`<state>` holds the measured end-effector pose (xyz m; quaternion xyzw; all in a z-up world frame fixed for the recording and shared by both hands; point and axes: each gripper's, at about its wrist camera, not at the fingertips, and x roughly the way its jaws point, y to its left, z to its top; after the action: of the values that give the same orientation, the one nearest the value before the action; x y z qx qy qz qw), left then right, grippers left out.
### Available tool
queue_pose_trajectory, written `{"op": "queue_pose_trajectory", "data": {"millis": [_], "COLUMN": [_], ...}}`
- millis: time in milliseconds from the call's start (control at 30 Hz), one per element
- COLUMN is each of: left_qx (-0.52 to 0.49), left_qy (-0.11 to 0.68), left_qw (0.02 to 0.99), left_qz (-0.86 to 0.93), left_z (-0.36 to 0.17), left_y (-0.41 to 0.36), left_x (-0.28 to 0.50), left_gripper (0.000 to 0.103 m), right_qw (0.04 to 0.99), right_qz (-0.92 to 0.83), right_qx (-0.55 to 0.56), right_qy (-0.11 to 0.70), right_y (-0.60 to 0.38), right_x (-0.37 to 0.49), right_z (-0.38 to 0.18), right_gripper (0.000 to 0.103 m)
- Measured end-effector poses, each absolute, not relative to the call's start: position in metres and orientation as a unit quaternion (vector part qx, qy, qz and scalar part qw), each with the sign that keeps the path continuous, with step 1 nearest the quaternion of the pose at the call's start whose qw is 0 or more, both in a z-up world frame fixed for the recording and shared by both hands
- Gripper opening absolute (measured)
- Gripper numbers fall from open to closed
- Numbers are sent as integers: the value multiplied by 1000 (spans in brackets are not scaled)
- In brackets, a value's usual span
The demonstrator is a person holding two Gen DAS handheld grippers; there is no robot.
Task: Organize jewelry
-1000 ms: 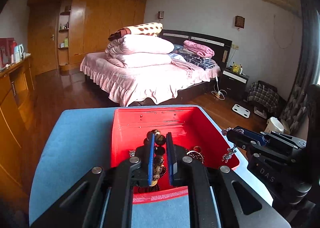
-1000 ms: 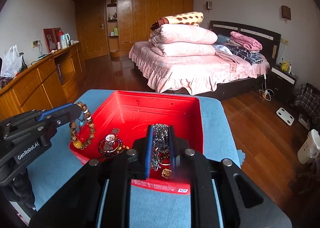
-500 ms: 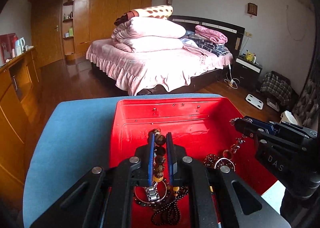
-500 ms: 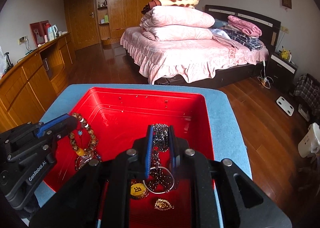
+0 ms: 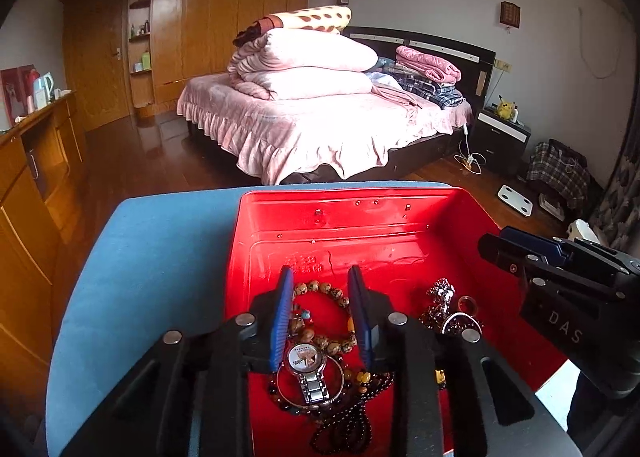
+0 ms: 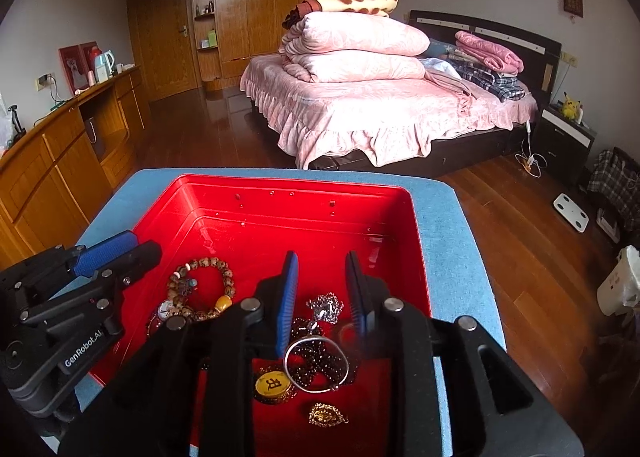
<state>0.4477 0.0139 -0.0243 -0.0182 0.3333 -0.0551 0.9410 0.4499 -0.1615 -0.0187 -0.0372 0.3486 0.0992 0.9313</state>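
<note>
Two grippers are hanging over one red tray [image 5: 440, 213] that is sitting on a blue cloth [image 5: 160, 241]. The left gripper [image 5: 320, 289] is standing with its fingers spread wide and gripping nothing, and so is the right gripper [image 6: 322, 281].

In the tray I am counting one mottled bead bracelet [image 5: 324, 317] lying between and below the left gripper's fingers, one silver wristwatch [image 5: 308, 371] just nearer than it, one dark bead necklace [image 5: 352, 417], one silver chain clump [image 6: 326, 307] to the right, one plain silver bangle [image 6: 316, 365], one round gold pendant [image 6: 274, 385] with a dark character on it, and one small gold brooch [image 6: 326, 415] nearest of all.

Half a second ago both grippers were pinched shut, the left on the bead bracelet and the right on the silver chain; now both have let go and those two pieces are lying on the tray floor.

The left gripper's body is reading "GenRobot.AI" and the right one's "DAS". Raised characters are showing on the tray floor, too faint to read.
</note>
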Motion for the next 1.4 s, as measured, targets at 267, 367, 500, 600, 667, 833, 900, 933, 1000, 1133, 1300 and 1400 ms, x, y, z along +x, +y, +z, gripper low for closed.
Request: {"op": "queue_pose_trajectory", "data": {"millis": [267,367,500,600,667,833,900,933,1000,1133,1300,1400], "left_qx": [-19,-17,-17,-15,-16,-13,-8,-7,-4,3,9,10], "left_qy": [330,326,321,318,317,314,314,314,314,311,305,302], "left_qw": [943,944,946,947,947,948,949,949,949,950,952,953], "left_qz": [-46,-45,-44,-42,-42,-38,-36,-37,-37,-36,-34,-33], "left_z": [-20,-18,-15,-13,-14,-16,-17,-18,-19,-20,-20,-20], "left_y": [13,10,9,8,7,6,4,3,1,-3,-7,-8], "left_x": [433,427,421,415,410,396,389,385,379,367,356,349], "left_gripper": [29,30,30,30,30,30,31,31,32,35,35,35], "right_qw": [932,933,934,934,935,936,937,938,939,941,943,943], "right_qz": [98,98,96,98,98,105,107,109,112,118,120,120], "right_qx": [-37,-37,-45,-43,-45,-35,-36,-36,-34,-34,-34,-33], "right_qy": [346,343,340,340,338,333,329,327,323,315,309,307], "right_y": [-167,-167,-167,-169,-171,-175,-176,-176,-176,-175,-175,-175], "right_x": [435,429,421,415,410,395,387,382,374,358,345,338], "right_z": [-18,-16,-15,-17,-16,-16,-16,-16,-15,-14,-15,-15], "right_gripper": [25,25,25,25,25,25,25,25,25,25,25,25]}}
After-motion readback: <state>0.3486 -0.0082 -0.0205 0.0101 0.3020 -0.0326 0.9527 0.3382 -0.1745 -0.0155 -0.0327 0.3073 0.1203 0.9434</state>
